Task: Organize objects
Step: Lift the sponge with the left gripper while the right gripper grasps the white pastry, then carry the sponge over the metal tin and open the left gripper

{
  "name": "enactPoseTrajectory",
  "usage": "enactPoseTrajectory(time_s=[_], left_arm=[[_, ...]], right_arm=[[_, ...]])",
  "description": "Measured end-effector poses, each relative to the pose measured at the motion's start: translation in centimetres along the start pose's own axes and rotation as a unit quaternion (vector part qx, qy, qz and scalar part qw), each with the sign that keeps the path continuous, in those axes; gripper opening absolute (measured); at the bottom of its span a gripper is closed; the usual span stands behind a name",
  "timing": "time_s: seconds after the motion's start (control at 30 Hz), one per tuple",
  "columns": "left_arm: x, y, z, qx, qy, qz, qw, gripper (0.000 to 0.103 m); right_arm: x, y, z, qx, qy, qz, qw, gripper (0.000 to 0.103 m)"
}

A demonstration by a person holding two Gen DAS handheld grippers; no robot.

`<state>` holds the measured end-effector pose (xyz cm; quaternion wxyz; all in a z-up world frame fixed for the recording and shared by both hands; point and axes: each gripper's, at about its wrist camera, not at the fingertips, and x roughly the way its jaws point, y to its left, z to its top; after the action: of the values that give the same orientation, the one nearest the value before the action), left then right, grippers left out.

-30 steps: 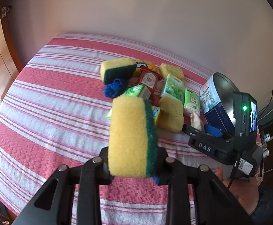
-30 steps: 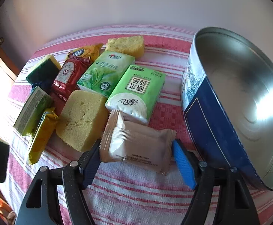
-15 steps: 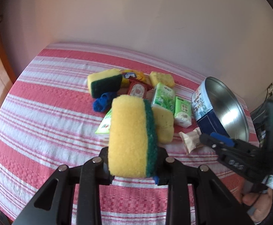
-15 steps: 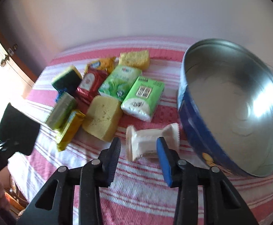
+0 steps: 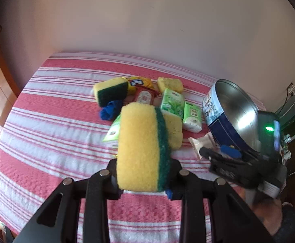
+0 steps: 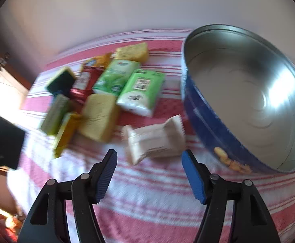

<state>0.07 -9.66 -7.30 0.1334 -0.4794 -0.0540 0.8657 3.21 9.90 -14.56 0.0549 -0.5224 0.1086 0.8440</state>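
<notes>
My left gripper (image 5: pixel 144 175) is shut on a yellow sponge with a green scouring side (image 5: pixel 139 147), held above the red-and-white striped cloth (image 5: pixel 56 141). My right gripper (image 6: pixel 149 158) has its jaws opening, and the blue pads do not touch anything. A crumpled beige snack packet (image 6: pixel 155 139) lies on the cloth just ahead of and between them. In the left wrist view the right gripper (image 5: pixel 218 151) and the beige packet (image 5: pixel 200 143) sit beside the round blue tin (image 5: pixel 218 125). The blue tin (image 6: pixel 200 121) stands empty to the right of the packet.
A cluster lies left of the tin: two green tissue packs (image 6: pixel 141 91), plain yellow sponges (image 6: pixel 98 115), a red packet (image 6: pixel 86 77), another yellow-green sponge (image 5: pixel 111 91) and a blue cloth bundle (image 5: pixel 110 111). A wall runs behind the table. Bare cloth lies near the front.
The right gripper closed on the beige packet and squeezed it, then opened again; the packet now lies crumpled and free. The left gripper still holds the sponge.
</notes>
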Motion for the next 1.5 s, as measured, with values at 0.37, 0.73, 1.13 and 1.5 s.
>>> enactPoseTrajectory(time_s=[0.37, 0.73, 1.13, 1.5], left_arm=[[-0.7, 1.7, -0.8, -0.013, -0.005, 0.004, 0.9999, 0.029], [0.1, -0.3, -0.7, 0.01, 0.001, -0.013, 0.9999, 0.029], [1.5, -5.0, 0.1, 0.05, 0.004, -0.041, 0.9979, 0.029], [3.4, -14.2, 2.8, 0.084, -0.004, -0.06, 0.9946, 0.029]], right_arm=[[3.1, 0.7, 0.4, -0.059, -0.011, -0.041, 0.997, 0.076], [1.8, 0.2, -0.4, -0.06, -0.003, -0.05, 0.997, 0.054], [-6.0, -0.2, -1.2, -0.067, -0.064, -0.041, 0.995, 0.054], [-12.6, -11.7, 3.0, 0.007, -0.136, -0.052, 0.989, 0.054]])
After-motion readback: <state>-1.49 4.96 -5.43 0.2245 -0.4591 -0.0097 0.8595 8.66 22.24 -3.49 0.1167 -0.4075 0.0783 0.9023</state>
